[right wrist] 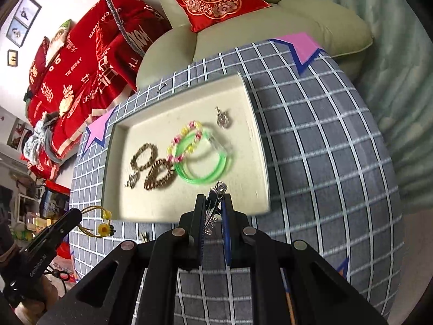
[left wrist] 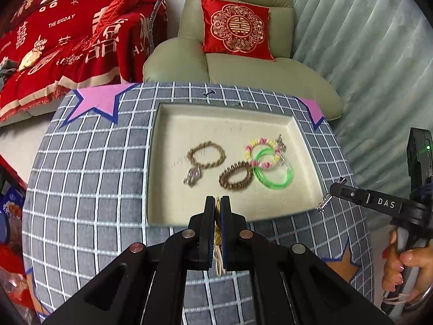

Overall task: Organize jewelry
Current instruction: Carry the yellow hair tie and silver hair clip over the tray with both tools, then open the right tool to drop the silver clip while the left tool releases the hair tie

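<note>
A cream tray (left wrist: pixel 173 162) (right wrist: pixel 151 195) on the checked tablecloth holds a brown twisted bracelet (left wrist: pixel 207 154) (right wrist: pixel 143 157), a brown coil bracelet (left wrist: pixel 235 180) (right wrist: pixel 159 176), a pink-and-yellow bead bracelet (left wrist: pixel 262 153) (right wrist: pixel 184 143), green bangles (left wrist: pixel 273 176) (right wrist: pixel 203 168) and a silver charm (left wrist: pixel 280 142) (right wrist: pixel 223 117). My left gripper (left wrist: pixel 217 200) (right wrist: pixel 77 214) hangs over the tray's near edge, shut on a yellow cord bracelet (left wrist: pixel 217 216) with sunflower beads (right wrist: pixel 102 222). At the tray's near right corner, my right gripper (right wrist: pixel 215 199) (left wrist: pixel 334 189) is shut on a silver clasp chain (right wrist: pixel 217 189) (left wrist: pixel 323 203).
The grey checked cloth (left wrist: pixel 94 189) covers a round table with pink star patches (left wrist: pixel 98 100). A green armchair (left wrist: pixel 189 54) with a red cushion (left wrist: pixel 238 28) stands just behind it, and a red-draped sofa (left wrist: pixel 54 40) lies to the left. A small metal piece (right wrist: pixel 144 235) lies on the cloth.
</note>
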